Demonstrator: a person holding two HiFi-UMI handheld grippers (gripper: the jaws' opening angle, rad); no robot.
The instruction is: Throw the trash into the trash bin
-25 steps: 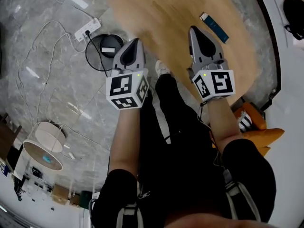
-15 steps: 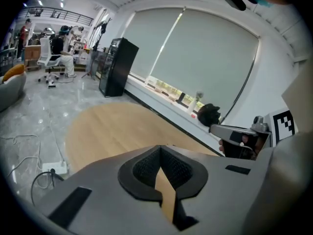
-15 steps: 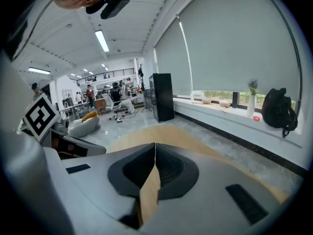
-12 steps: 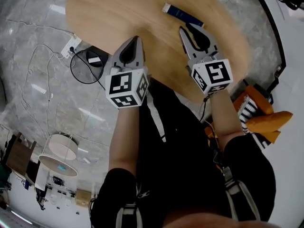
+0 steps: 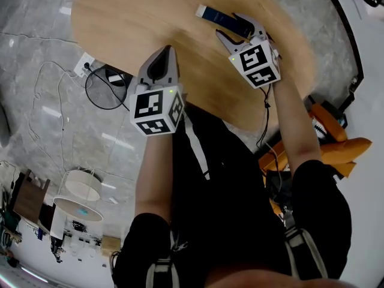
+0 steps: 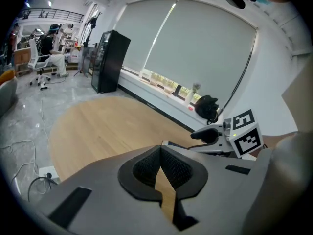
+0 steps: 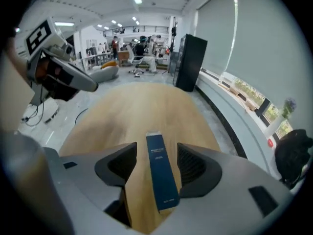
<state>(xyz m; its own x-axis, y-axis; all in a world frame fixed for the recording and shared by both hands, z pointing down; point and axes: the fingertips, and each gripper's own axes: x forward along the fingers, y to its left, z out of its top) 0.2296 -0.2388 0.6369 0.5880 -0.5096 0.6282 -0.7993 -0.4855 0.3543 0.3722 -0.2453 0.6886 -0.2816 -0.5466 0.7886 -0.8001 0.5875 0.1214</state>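
One slim blue box (image 7: 161, 177) lies on the desk (image 5: 138, 23), far right, between the wide, just-opened jaws of the right hand-held gripper (image 5: 235, 26); likely light, stiff card: pinch its long sides; left hand-held gripper (image 6: 160, 153) closed, empty

**Table (image 5: 132, 23), oval, wood.** Top bare and passable throughout, except the far right part.
- Far right of table: blue box (image 5: 216, 15) lying flat. Right gripper (image 5: 236, 27), jaws just opened, straddles it with gaps either side.
- Near edge of table: left gripper (image 5: 168, 53), jaws together, hovering.
- Floor left of table: round black bin (image 5: 108, 89), power strip (image 5: 84, 65), loose cables (image 5: 45, 95).
- Right of table: orange seat (image 5: 336, 149), just beside the edge.
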